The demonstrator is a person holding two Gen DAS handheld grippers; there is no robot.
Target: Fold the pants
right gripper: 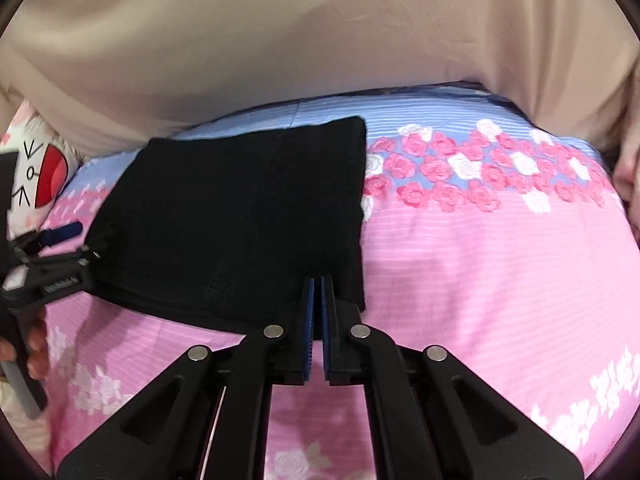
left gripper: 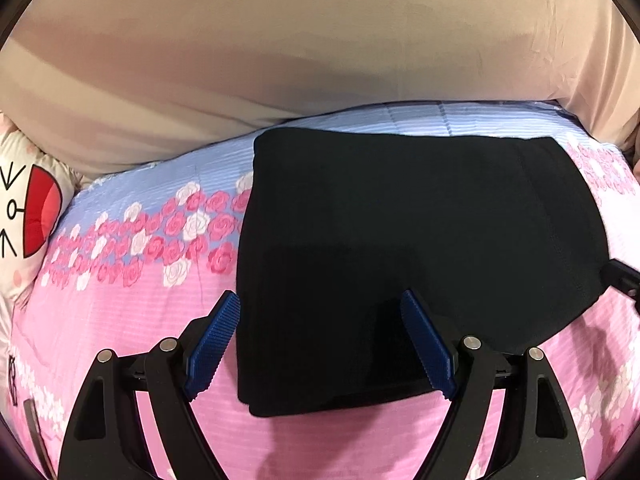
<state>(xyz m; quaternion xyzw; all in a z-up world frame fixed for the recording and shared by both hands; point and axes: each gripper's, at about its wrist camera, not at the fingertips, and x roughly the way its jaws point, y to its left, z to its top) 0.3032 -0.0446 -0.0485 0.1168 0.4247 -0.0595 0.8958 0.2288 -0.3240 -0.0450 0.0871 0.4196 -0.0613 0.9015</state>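
Note:
The black pants (left gripper: 420, 248) lie folded into a thick rectangle on the pink floral bedsheet (left gripper: 120, 320). My left gripper (left gripper: 320, 312) is open, its blue pads (left gripper: 218, 340) straddling the near left corner of the pants. In the right wrist view the pants (right gripper: 240, 220) lie left of centre. My right gripper (right gripper: 319, 284) is shut, its tips at the near right edge of the pants; whether cloth is pinched between the pads cannot be told. The left gripper (right gripper: 60, 256) shows at the pants' left edge, held by a hand.
A beige curtain or sheet (left gripper: 280, 40) hangs behind the bed. A white cartoon-face pillow (left gripper: 24, 216) lies at the far left. The sheet has a blue band with pink and white roses (right gripper: 460, 168) toward the back.

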